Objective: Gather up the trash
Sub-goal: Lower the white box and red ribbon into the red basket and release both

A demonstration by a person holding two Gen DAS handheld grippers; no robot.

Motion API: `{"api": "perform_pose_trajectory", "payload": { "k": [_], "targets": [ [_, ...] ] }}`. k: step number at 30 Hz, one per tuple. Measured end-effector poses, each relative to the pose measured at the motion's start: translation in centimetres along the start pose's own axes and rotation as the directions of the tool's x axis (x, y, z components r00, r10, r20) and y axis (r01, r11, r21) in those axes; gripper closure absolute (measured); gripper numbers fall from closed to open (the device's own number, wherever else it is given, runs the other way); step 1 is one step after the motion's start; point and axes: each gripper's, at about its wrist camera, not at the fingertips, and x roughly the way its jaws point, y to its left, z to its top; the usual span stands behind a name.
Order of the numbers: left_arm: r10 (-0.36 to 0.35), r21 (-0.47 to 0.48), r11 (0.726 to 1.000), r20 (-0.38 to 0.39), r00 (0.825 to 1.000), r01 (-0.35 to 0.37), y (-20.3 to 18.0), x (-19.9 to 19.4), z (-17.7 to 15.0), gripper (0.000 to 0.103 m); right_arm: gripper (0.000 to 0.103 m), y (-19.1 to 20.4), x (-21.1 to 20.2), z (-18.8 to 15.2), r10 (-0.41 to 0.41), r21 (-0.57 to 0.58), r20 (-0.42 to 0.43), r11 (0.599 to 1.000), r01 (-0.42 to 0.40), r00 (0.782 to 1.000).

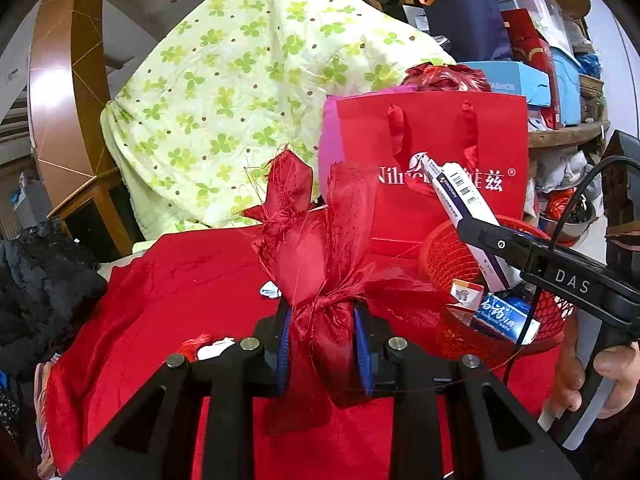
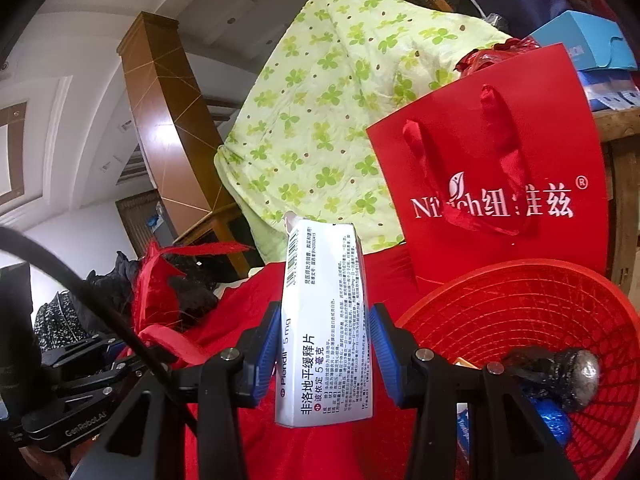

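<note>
Trash here means two pieces, each already gripped. From the left wrist, the left tool (image 1: 324, 344) is clenched on a knotted red ribbon (image 1: 320, 264), lifted off the red cloth (image 1: 168, 304) that covers the bench, likely so its frayed tails hang clear. To its right the right tool (image 1: 460, 222) holds a white medicine box (image 1: 456, 192) tilted over the red mesh basket (image 1: 444, 264), where small cartons already lie. A red gift bag (image 1: 436, 148) stands behind.

From the right wrist, the right tool (image 2: 326, 356) grasps the medicine box (image 2: 324, 320) upright by its narrow sides; the basket (image 2: 540, 312), just to the right, holds a dark crumpled lump (image 2: 560, 376) and something blue (image 2: 552, 420).
</note>
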Motion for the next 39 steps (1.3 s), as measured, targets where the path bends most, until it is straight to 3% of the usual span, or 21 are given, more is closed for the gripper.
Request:
{"api": "perform_pose_trajectory", "payload": {
  "k": [18, 31, 35, 38, 39],
  "targets": [
    [-0.146, 0.029, 0.989, 0.001, 0.989, 0.146, -4.6, 0.1, 1.9, 0.074, 0.056, -6.1, -4.0, 1.2, -0.079, 0.140, 0.075, 0.988, 0.068, 0.994],
    [-0.274, 0.050, 0.960, -0.017, 0.962, 0.274, -9.9, 1.9, 3.2, 0.074, 0.055, -10.1, -6.7, 1.6, -0.162, 0.263, 0.111, 0.956, 0.128, 0.981],
    [-0.328, 0.036, 0.944, -0.041, 0.944, 0.329, -11.2, 3.2, 3.0, 0.068, 0.052, -11.5, -7.2, 1.4, -0.191, 0.310, 0.102, 0.939, 0.151, 0.976],
    [-0.323, 0.040, 0.944, -0.076, 0.944, 0.326, -12.1, 4.5, 2.3, 0.051, 0.041, -12.5, -7.2, 1.3, -0.204, 0.361, 0.084, 0.919, 0.161, 0.975],
    [-0.320, 0.039, 0.945, -0.092, 0.943, 0.325, -12.1, 4.9, 1.9, 0.050, 0.041, -12.8, -7.2, 1.3, -0.203, 0.376, 0.082, 0.913, 0.158, 0.976]
  ]
}}
